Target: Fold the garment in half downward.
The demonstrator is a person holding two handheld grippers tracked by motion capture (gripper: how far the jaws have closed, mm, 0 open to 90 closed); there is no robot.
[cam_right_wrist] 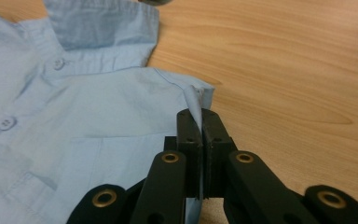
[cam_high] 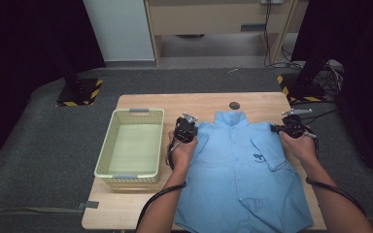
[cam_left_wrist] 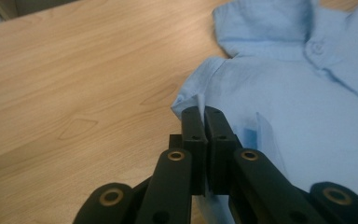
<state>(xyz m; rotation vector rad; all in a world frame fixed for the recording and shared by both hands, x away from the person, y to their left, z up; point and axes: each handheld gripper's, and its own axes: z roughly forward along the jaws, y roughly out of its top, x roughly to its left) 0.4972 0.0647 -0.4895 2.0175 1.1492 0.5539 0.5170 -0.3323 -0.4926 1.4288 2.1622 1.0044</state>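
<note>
High view, from left to right: a pale green basket sits on the wooden table just to the left of the left gripper, with nothing visible inside it. That gripper's jaws are clamped on the left shoulder edge of a light blue shirt, which lies flat between the two tools, collar away from the person. At the shirt's other shoulder, the right gripper pinches the fabric edge likewise.

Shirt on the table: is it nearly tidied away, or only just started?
Only just started. The blue shirt lies spread flat, sleeves tucked in. The left gripper and right gripper each pinch a shoulder edge. Probably left: folding it and putting it in the empty basket.
</note>
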